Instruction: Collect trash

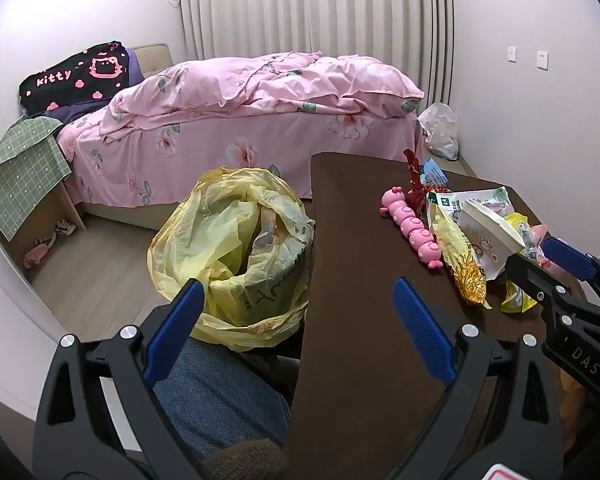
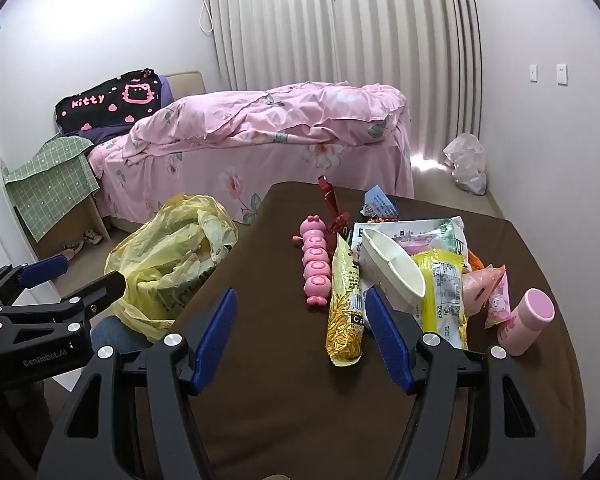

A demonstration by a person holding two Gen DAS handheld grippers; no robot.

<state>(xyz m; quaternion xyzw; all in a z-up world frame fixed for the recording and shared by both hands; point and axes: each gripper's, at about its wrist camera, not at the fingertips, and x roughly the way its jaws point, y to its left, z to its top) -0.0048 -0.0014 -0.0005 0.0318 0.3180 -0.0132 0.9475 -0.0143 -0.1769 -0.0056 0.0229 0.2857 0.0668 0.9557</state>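
Observation:
A bin lined with a yellow bag (image 1: 236, 248) stands on the floor left of the dark brown table (image 1: 352, 280); it also shows in the right wrist view (image 2: 168, 256). On the table lies a heap of trash: a gold snack wrapper (image 2: 344, 312), a white paper tray (image 2: 396, 272), a yellow packet (image 2: 444, 292), a green-white bag (image 2: 428, 232) and a red wrapper (image 2: 332, 208). My left gripper (image 1: 300, 312) is open and empty over the table's left edge. My right gripper (image 2: 300, 328) is open and empty, its right finger beside the gold wrapper.
A pink caterpillar toy (image 2: 314, 264) and a pink bottle (image 2: 526, 320) lie among the trash. A bed with pink bedding (image 2: 260, 140) stands behind the table. A clear plastic bag (image 2: 466, 162) sits on the floor by the right wall. A green-clothed side table (image 1: 24, 168) is at left.

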